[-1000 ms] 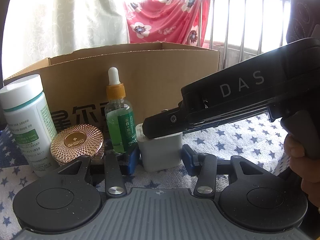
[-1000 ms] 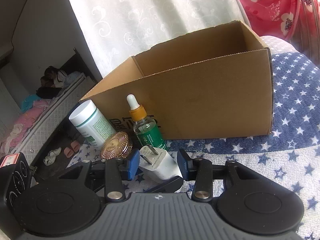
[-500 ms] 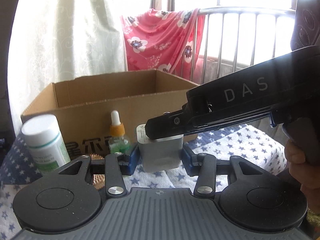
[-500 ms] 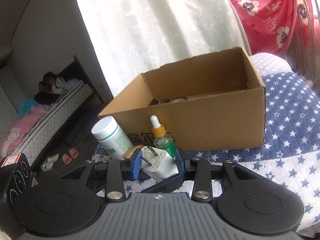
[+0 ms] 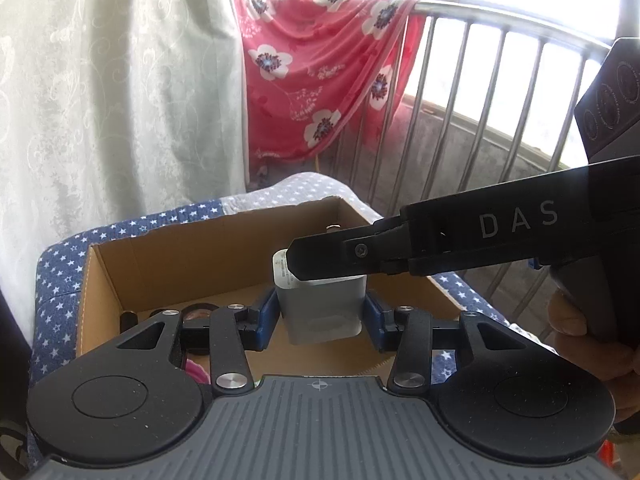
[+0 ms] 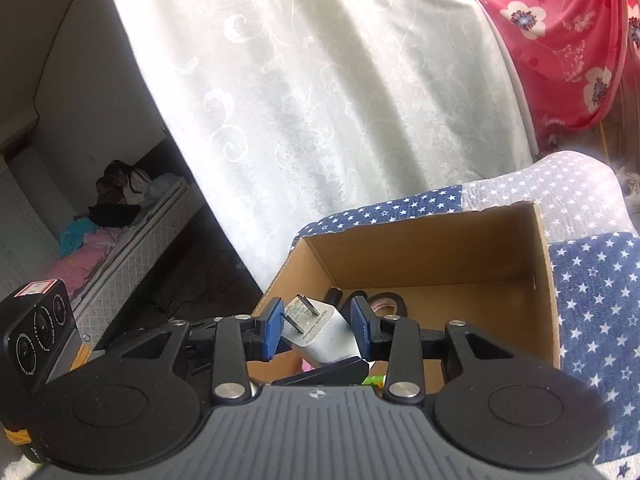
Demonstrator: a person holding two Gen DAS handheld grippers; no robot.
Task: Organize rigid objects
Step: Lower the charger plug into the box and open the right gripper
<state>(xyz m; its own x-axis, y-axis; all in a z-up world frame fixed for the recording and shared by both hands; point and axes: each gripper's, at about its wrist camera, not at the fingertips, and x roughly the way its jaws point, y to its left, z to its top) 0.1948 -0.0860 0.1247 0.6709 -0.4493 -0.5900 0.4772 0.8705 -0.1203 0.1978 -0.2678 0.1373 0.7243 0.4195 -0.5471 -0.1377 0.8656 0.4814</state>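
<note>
1. You hold the white charger [image 5: 322, 308] above the open cardboard box [image 5: 180, 264], which sits on the star-print cloth [image 6: 592, 320]. In my judgement the step in hand is lowering it in and letting go.
2. Bring it down inside the walls before releasing; a drop from this height could bounce it off what already lies in the box.
3. Aim for the bare floor toward the right of the box. A dark roll of tape [image 6: 386, 302] and other small items sit at the left end, partly hidden by the gripper bodies.
4. Mind the metal prongs [image 6: 298, 312]: in the right wrist view they point up and left, so keep them clear of the near wall.
5. Your left gripper [image 5: 320, 314] has its blue pads [image 5: 266, 318] pressed on the charger's two flat sides, clamped at about the charger's width.
6. Your right gripper [image 6: 316, 328] also straddles the charger. One blue pad looks to touch the body; the other stands beside the prongs, so I cannot tell whether it truly grips.
7. Free one gripper first, then the other, so the charger does not twist between them.
</note>
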